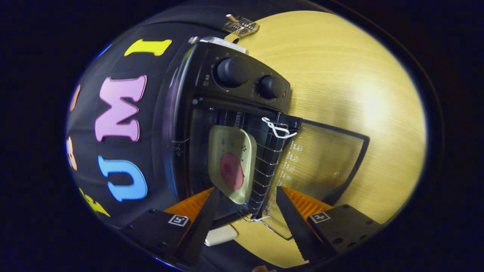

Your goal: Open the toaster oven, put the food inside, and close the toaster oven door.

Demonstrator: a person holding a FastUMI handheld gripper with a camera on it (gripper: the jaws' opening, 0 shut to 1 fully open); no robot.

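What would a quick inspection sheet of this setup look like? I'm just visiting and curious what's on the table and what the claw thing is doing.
Surface: light wooden table, bare around the oven.
Job's things: black toaster oven, its glass door lying open on the table; a pale tray with a round pink piece of food sits inside on the wire rack.
Clutter: small metal grid object beyond the oven.
Grippers: gripper open, holding nothing; fingers apart, tray corner just ahead of them.
Cables: white cord tied at the rack's corner.
Surroundings: black cloth booth wall behind the oven.
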